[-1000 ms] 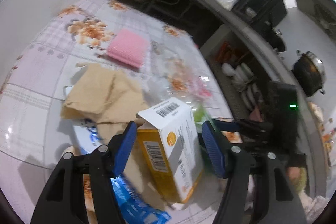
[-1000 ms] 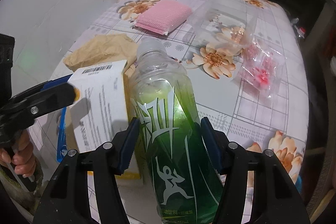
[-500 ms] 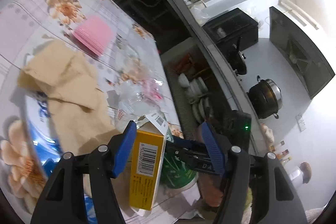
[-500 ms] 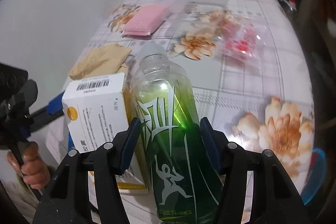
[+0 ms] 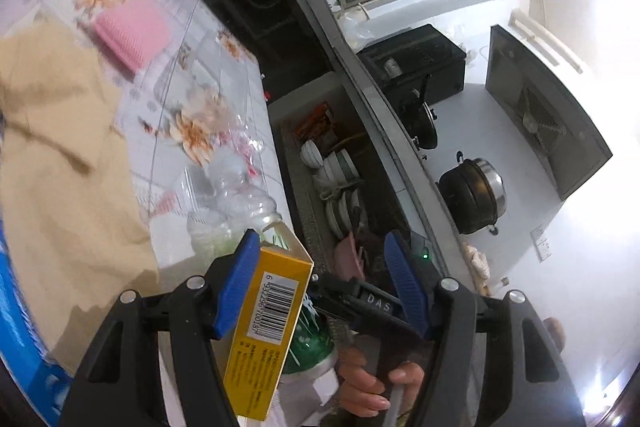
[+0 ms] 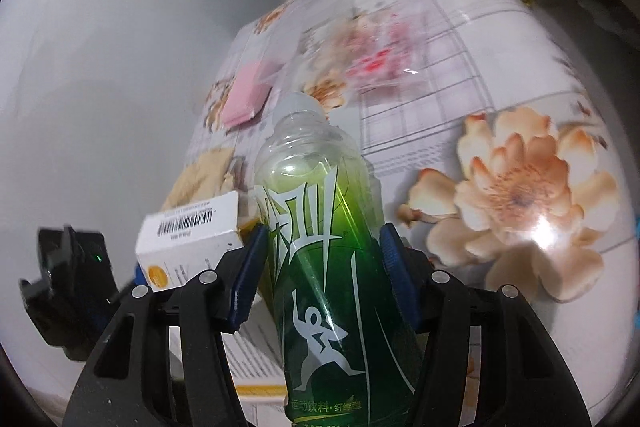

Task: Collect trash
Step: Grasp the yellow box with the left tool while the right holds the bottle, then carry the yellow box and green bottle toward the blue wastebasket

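Right gripper jaws clamped — left gripper jaws half apart; hand gripping handle.

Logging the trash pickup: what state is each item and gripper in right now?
Green drink bottle: capped, nearly empty, clamped in the right gripper.
Yellow carton: top flap open, between the left gripper's fingers, touching one pad only.
Left gripper: open.
Pink sponge: lying on the table.
Brown paper: crumpled, on the table.
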The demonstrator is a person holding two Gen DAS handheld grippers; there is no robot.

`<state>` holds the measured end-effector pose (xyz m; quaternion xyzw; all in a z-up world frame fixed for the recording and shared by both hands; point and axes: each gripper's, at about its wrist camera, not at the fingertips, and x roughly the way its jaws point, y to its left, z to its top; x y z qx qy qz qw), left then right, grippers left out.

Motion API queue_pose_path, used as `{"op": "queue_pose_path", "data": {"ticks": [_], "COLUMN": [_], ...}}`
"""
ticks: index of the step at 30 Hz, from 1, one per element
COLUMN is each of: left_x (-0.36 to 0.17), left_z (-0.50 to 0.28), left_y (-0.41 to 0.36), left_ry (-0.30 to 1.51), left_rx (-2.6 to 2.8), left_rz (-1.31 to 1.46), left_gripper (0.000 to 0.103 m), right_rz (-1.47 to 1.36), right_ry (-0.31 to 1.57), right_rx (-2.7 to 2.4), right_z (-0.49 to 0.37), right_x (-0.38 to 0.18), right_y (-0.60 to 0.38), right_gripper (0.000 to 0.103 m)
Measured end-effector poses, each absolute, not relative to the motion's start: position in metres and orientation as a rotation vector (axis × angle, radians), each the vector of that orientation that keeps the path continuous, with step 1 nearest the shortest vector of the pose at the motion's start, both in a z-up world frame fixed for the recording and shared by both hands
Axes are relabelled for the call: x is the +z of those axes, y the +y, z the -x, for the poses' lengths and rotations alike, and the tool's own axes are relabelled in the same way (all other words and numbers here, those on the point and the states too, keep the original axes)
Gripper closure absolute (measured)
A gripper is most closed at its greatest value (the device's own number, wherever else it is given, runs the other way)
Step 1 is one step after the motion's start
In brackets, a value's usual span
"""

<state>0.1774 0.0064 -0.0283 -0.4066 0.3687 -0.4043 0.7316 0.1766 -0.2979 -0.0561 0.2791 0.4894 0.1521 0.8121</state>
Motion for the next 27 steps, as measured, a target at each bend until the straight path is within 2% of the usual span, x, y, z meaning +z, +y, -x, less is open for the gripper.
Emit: {"op": "queue_pose_path", "data": {"ticks": [7,13,20,27], "left_x": [-0.044,-0.040,-0.029,-0.046], "left_z": [-0.171,-0.155,-0.123,-0.122], "left_y": [-0.014,-0.037,-0.074,-0.111], "left_ry": [0.927,0.972,0.992,1.065], "left_rx": [-0.821,-0.721,-0.631,-0.547], "left_rz": [0.802,0.547,0.175,0.056], "left_gripper": [0.041,0.039,0.020,0.016], "right_rz": [-0.569,-0.511,-0.446,-0.369], "right_ry": [0.996,0.978,0.973,0.966], "right_rx": [0.232,0.130,0.047,-0.024], "right_z": [-0.166,-0.148,-0.122,-0.099], "right_x": [-0.050,-0.040,-0.036,-0.035], "right_y": [-0.306,-0.319,-0.330,-0.331], "right_gripper": [0.049,0.050,0.051,0.051]}}
